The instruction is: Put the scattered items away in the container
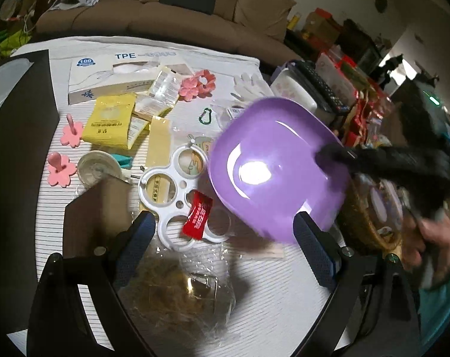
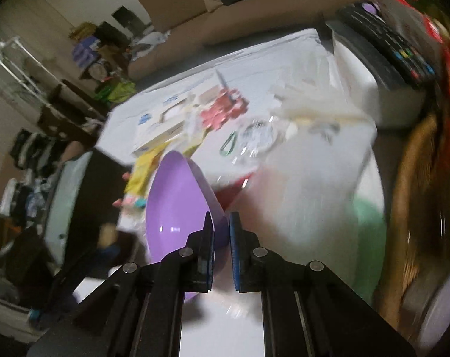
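A purple plastic bowl (image 1: 272, 166) hangs tilted above the table, and my right gripper (image 1: 338, 154) is shut on its rim. In the right wrist view the bowl (image 2: 177, 202) stands edge-on with the rim pinched between the pads of the right gripper (image 2: 222, 217). My left gripper (image 1: 223, 220) is open, nothing between its fingers, over a white ring holder (image 1: 171, 190) and a red packet (image 1: 198, 217). A clear bag of brown fibre (image 1: 180, 285) lies just below it. Yellow packets (image 1: 110, 122), pink flower hooks (image 1: 71, 131) and a green carabiner (image 1: 206, 116) lie scattered further back.
A wicker basket (image 1: 370, 208) stands at the table's right edge, also in the right wrist view as the basket (image 2: 412, 196). A glove box (image 1: 112, 74) lies at the back. A remote control (image 1: 317, 86) rests on a white container. A hand (image 1: 427, 247) holds the right gripper.
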`<control>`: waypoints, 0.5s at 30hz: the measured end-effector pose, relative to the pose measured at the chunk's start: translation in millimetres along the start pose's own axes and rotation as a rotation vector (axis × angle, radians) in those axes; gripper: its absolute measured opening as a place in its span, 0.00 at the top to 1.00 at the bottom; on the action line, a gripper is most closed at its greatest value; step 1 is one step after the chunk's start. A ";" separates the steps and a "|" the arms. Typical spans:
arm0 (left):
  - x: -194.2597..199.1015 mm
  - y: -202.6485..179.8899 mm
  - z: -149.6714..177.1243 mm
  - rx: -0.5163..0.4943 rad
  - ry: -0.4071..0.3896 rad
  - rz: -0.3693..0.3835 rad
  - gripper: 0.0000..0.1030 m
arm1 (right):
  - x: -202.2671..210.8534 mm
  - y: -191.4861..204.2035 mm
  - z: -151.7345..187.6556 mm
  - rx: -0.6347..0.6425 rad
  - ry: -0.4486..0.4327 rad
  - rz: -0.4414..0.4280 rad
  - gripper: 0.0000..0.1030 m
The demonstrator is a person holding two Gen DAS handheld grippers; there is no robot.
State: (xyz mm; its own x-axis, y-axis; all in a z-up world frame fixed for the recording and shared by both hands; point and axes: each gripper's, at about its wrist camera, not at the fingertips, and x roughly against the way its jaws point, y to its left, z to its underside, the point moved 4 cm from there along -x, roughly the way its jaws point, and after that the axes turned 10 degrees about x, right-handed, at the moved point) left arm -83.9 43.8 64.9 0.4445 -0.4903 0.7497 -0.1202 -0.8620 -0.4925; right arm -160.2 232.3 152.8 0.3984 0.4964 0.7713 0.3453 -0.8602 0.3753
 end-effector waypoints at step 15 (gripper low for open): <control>-23.9 -0.8 66.5 -0.029 0.198 -0.008 0.53 | -12.2 -0.4 132.5 -0.156 0.100 -0.034 0.89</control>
State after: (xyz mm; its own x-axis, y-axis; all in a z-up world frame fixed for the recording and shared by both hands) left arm -35.5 64.8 18.0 0.2628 -0.4965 0.8273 -0.1442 -0.8680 -0.4751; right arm -52.5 242.1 75.2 0.3001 0.5179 0.8011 0.2182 -0.8548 0.4709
